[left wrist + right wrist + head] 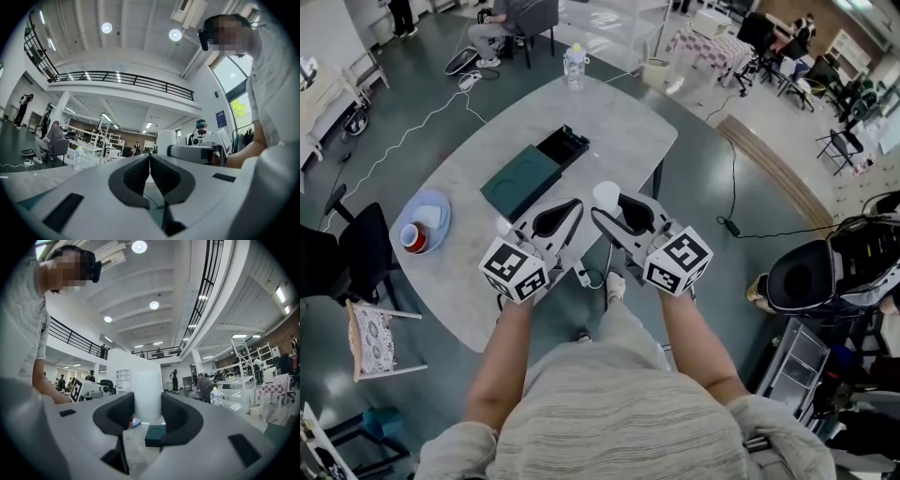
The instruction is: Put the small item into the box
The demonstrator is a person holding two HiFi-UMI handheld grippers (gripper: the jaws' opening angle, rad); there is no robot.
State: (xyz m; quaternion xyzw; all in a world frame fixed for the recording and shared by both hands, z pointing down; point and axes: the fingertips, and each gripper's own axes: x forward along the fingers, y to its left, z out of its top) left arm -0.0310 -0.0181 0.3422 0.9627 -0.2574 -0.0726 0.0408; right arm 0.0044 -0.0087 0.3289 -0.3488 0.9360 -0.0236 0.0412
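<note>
A small white cylinder stands upright between the pads of my right gripper, which is shut on it above the near part of the table. In the right gripper view the cylinder fills the gap between the dark pads. My left gripper is close beside it on the left, shut, with its pads pressed together and nothing in them. The box lies further out on the table: a dark green flat part and an open black tray behind it. The green box also shows below the right jaws.
A blue plate with a red cup sits at the table's left end. A clear bottle stands at the far edge of the grey table. A cable hangs at the near edge. Chairs and people surround the table.
</note>
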